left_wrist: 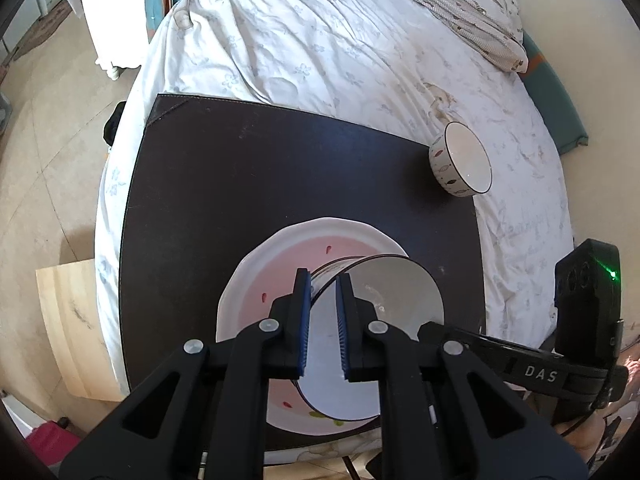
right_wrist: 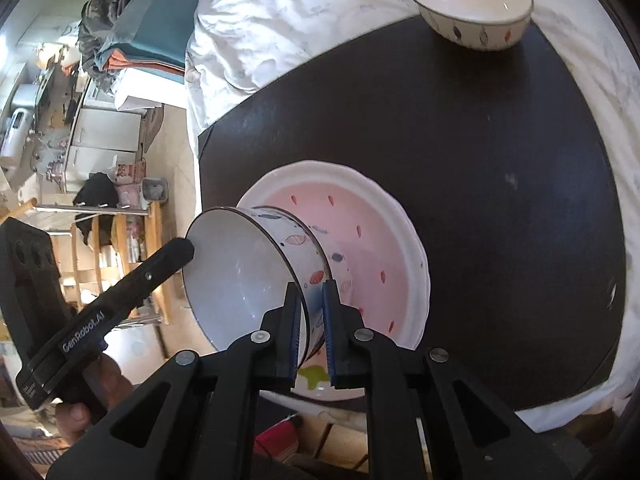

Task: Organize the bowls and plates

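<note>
The bowl point(right_wrist: 256, 276) is tipped up on its side above the pink plate point(right_wrist: 372, 248), its mouth facing left in the right wrist view, toward the room, and its base toward the plate's middle. Its axis runs roughly level rather than upright. It is white inside with a thin dark rim line, and little fish in orange and blue swim round the outer wall. Both tools are clamped on its rim: the right tool point(right_wrist: 311, 320) pinches the near edge, wall between the blue pads, and the left tool point(left_wrist: 323, 312) grips the opposite edge. The plate lies flat on the dark mat point(left_wrist: 240, 168), which is spread over the bed point(left_wrist: 320, 40); it is pink with small red marks and a white scalloped border. A 2nd bowl point(left_wrist: 460, 159), same fish pattern, sits upright at the mat's far corner.
</note>
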Action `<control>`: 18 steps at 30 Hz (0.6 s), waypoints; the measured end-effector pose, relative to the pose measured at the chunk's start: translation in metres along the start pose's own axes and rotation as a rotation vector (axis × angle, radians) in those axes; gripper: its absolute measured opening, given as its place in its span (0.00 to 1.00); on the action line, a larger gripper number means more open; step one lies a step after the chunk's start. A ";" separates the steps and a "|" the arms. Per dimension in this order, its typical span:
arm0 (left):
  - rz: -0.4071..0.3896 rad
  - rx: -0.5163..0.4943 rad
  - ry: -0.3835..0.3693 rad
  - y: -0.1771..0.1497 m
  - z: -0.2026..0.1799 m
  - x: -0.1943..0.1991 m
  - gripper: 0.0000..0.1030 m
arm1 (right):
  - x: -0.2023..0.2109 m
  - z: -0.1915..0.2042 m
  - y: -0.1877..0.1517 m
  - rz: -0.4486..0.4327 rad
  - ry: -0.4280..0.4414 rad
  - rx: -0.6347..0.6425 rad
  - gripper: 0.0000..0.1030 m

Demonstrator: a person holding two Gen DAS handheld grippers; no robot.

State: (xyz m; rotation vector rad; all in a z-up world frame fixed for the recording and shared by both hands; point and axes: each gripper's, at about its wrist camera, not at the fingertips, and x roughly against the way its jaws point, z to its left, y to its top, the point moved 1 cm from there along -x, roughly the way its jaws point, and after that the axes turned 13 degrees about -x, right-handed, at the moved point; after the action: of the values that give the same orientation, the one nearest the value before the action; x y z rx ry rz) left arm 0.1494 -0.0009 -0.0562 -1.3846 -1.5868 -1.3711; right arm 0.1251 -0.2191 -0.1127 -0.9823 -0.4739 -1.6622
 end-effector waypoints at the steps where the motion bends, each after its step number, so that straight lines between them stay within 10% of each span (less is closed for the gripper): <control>1: 0.005 -0.011 0.012 0.001 -0.001 -0.002 0.09 | 0.000 -0.001 0.000 0.003 0.010 -0.012 0.12; 18: 0.008 -0.022 0.055 -0.002 0.000 -0.010 0.10 | 0.010 0.007 -0.003 -0.045 0.045 0.052 0.17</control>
State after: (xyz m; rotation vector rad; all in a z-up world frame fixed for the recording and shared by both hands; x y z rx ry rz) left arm 0.1497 -0.0041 -0.0663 -1.3533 -1.5340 -1.4136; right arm 0.1244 -0.2192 -0.1001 -0.8997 -0.5097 -1.7003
